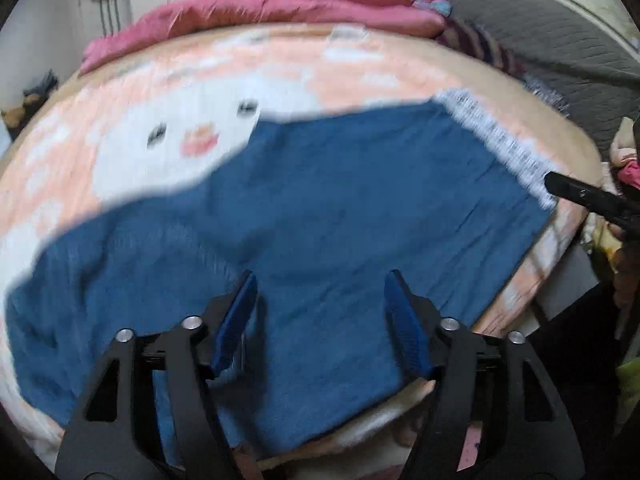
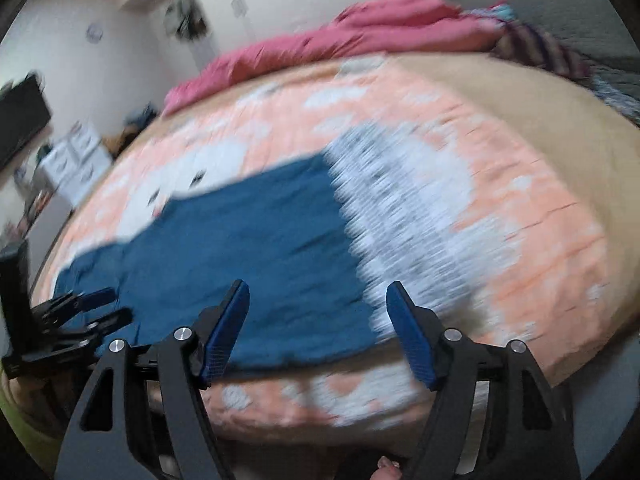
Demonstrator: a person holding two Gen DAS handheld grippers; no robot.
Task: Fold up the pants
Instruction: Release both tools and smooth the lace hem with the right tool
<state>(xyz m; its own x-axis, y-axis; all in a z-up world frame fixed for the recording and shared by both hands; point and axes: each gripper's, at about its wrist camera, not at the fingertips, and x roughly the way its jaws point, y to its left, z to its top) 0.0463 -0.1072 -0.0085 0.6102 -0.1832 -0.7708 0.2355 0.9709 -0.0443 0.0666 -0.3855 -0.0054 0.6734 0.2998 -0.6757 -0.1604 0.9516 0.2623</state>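
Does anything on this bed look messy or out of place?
Nothing spilled or damaged. The blue pants lie fairly flat on the blanket; only the pink bedding heaped at the far edge looks untidy.

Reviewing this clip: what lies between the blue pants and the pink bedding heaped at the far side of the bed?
Only bare bedspread, peach with a white cartoon face, lies between the blue pants and the pink bedding. Both wrist views show it.

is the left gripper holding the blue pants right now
No, the left gripper stands open above the blue pants, which lie flat on the bed with nothing pinched between the pads.
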